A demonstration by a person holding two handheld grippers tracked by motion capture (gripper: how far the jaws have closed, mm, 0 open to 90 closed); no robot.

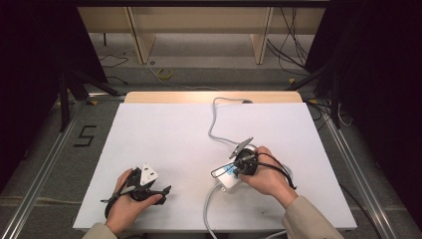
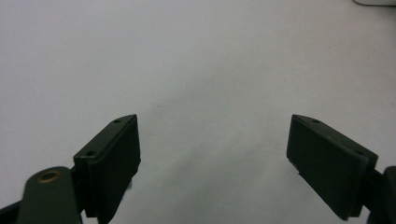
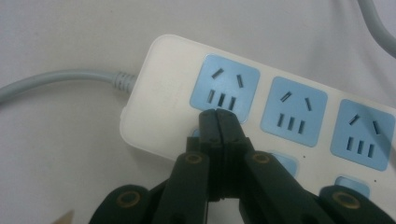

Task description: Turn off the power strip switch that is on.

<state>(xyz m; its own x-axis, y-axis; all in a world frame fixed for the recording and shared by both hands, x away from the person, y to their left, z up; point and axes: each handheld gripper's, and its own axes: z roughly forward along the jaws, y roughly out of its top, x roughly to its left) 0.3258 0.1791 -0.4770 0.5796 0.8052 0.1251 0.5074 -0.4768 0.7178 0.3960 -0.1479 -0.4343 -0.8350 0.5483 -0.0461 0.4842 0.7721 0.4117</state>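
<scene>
In the high view, the left hand (image 1: 130,199) comes in at the lower left of the frame and rests on the white tabletop (image 1: 169,134). It holds the left tongs (image 1: 161,190), which point toward the middle. In the left gripper view, the left tongs (image 2: 215,158) are spread wide with nothing between them, just bare tabletop.

The right hand (image 1: 268,174) sits at the lower right of the middle. It tips the right tongs (image 1: 238,167) down onto a white power strip (image 1: 226,177). In the right gripper view, the right tongs (image 3: 218,113) are pressed together. Their tips touch the power strip (image 3: 163,88) at the lower edge of the first blue socket (image 3: 224,86). A grey cord (image 3: 56,79) leaves the strip at the left of the frame.
</scene>
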